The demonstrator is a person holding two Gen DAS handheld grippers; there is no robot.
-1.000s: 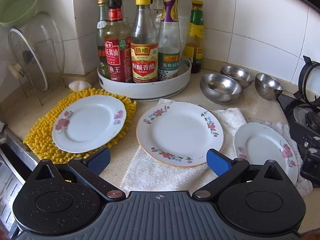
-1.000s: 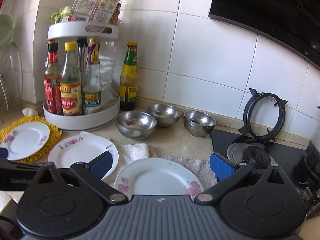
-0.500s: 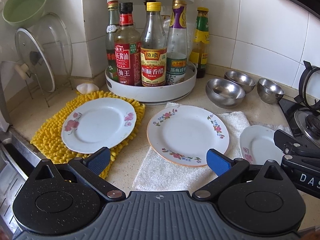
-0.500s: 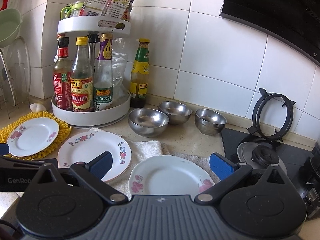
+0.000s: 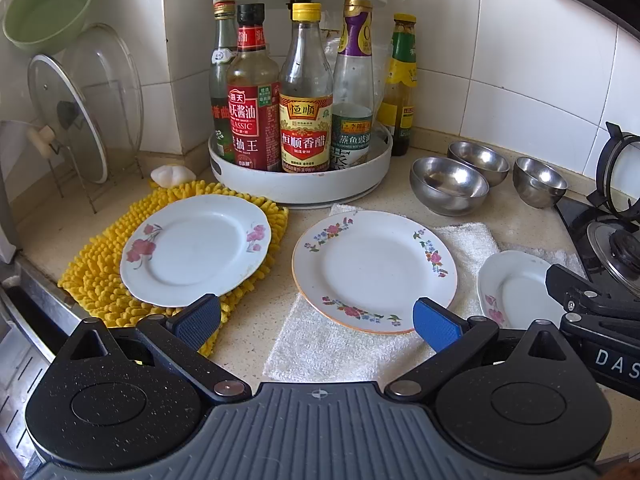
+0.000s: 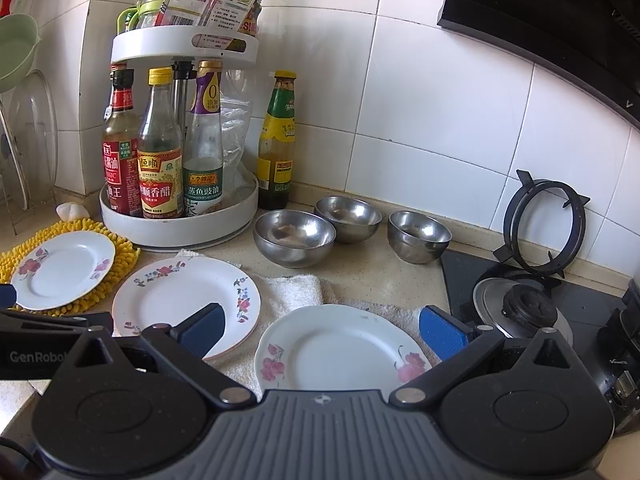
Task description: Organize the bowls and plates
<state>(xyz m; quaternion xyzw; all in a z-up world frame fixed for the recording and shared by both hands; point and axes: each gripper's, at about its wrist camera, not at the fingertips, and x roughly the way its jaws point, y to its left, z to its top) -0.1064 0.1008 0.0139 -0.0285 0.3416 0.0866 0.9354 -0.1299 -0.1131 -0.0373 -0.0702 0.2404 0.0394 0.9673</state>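
Three glazed white plates are laid in a row on a speckled beige stone surface [image 5: 256,344]. The left plate [image 5: 195,249], scalloped at the rim and printed with pink blossoms, is seated on a shaggy yellow chenille mat [image 5: 100,264]. The middle plate [image 5: 374,270], rimmed in orange and ringed with small flower sprays, is laid on a nubby white towel [image 5: 332,348]. The right plate [image 6: 340,348], again pink-flowered, is laid on the same towel near the black glass hob [image 6: 580,300].

Behind the plates, three round brushed-steel bowls [image 6: 294,237] [image 6: 347,213] [image 6: 418,236] are grouped close together, upright and hollow side up, beside a white plastic turntable rack [image 5: 300,184] packed with glass sauce bottles.

The left gripper [image 5: 318,320] is held low and level over the near edge of the surface, its ribbed blue pads spread wide with nothing between them; the middle plate's near rim is framed by the gap. The right gripper [image 6: 322,330] is likewise held level, its pads parted and empty, with the right plate seen between them. Contact with either plate cannot be told.
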